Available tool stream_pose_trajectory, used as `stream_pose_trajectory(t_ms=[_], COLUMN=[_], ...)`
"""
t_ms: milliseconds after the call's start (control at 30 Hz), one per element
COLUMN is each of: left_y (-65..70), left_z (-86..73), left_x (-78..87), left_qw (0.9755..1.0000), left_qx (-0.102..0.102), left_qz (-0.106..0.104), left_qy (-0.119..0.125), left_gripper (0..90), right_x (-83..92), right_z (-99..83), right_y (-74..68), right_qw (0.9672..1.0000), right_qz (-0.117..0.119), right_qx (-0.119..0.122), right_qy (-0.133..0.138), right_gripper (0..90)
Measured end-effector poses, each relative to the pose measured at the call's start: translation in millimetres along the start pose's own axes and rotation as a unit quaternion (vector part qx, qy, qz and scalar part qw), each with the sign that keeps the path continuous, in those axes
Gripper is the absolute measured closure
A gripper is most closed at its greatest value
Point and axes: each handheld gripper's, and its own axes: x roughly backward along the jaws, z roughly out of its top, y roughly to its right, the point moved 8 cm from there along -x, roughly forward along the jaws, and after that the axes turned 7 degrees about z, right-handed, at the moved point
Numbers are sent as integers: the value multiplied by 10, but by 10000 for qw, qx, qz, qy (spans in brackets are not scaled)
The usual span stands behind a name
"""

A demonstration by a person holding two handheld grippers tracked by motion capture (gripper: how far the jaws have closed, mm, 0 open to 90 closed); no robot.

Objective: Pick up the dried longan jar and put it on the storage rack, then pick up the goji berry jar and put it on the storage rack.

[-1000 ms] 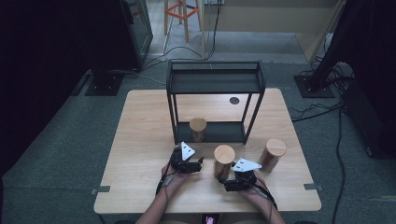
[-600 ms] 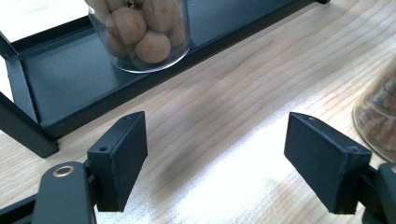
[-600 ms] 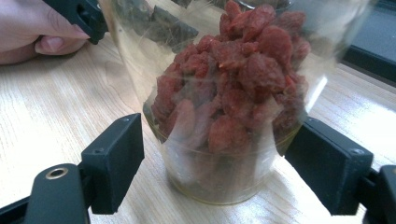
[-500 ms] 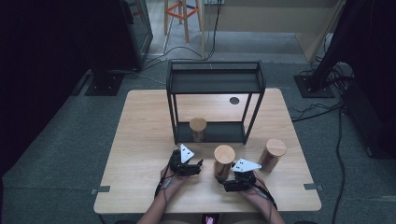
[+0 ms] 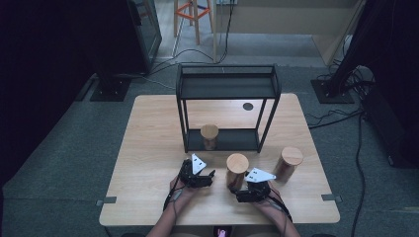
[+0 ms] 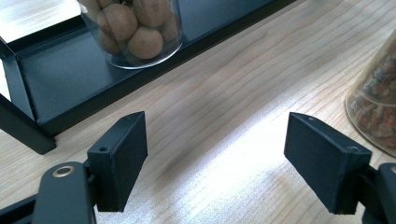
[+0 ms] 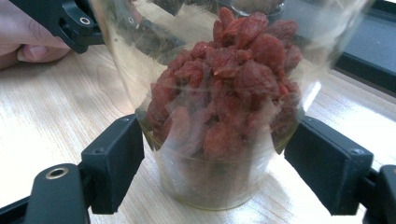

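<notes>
Dim room around a light wooden table (image 5: 148, 148) noted in the high view, with cables on the grey floor. Black two-tier rack (image 5: 227, 81) found at the table's centre, a wood-lidded jar of nuts (image 5: 209, 136) on its lower shelf. Middle jar (image 5: 236, 170) seen upright in front of the rack, between both hands; a third lidded jar (image 5: 288, 162) observed to its right, apart. Left gripper (image 5: 207, 175) recorded just left of the middle jar, right gripper (image 5: 240, 189) at its near side. Left gripper view: jaws found wide apart over bare tabletop, gripping nothing; glass wall of the middle jar (image 6: 376, 105) at the right edge, just beside the right-hand jaw; nut jar (image 6: 133, 30) on the rack shelf (image 6: 60, 79) beyond. Right gripper view: jaws spread to either side of the middle jar (image 7: 219, 116), packed with red dried berries; left-hand jaw close to or at the glass, contact not determinable, right-hand jaw slightly clear. No firm clamp established. Other gripper (image 7: 70, 23) and fingers (image 7: 28, 39) seen beyond, upper left.
</notes>
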Motion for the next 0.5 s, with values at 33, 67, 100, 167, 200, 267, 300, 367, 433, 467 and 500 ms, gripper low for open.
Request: stream_pose_trajectory(t_ms=[33,67,100,167,200,267,300,367,433,467,500], left_y=[0,-1,-2,-4,-6,-8,-8,-8,-7,-6,-3], left_z=[0,0,1,2,1,1,0,-1,-3,-2,-2], left_x=[0,0,0,-1,-2,-2,-2,0,1,2,2], left_qw=[10000,10000,10000,10000,10000,10000,10000,10000,10000,10000,10000], left_qx=[6,8,12,33,46,54,54,46,35,28,25], left_qz=[-4,-3,2,6,4,-3,-6,-9,-12,-13,-10], left_qy=[-2,-9,-17,-26,-25,-22,-18,-11,-4,-6,-11], left_gripper=[215,215,215,215,215,215,215,215,215,215,215], right_x=[1,2,2,0,1,2,2,0,-6,-9,-11], right_z=[-1,-2,-2,-1,-1,-3,-3,-4,-1,2,5], right_y=[0,1,2,3,-1,-4,-5,-7,-8,-10,-14], right_qw=[10000,10000,10000,10000,10000,10000,10000,10000,10000,10000,10000], right_qz=[-3,-4,0,0,-11,-24,-30,-47,-59,-59,-69], right_qx=[-1,-5,-12,-12,-8,-2,0,-13,-7,-2,10], right_qy=[6,10,10,8,11,19,20,38,34,21,6], right_gripper=[198,198,198,198,198,198,198,198,198,198,198])
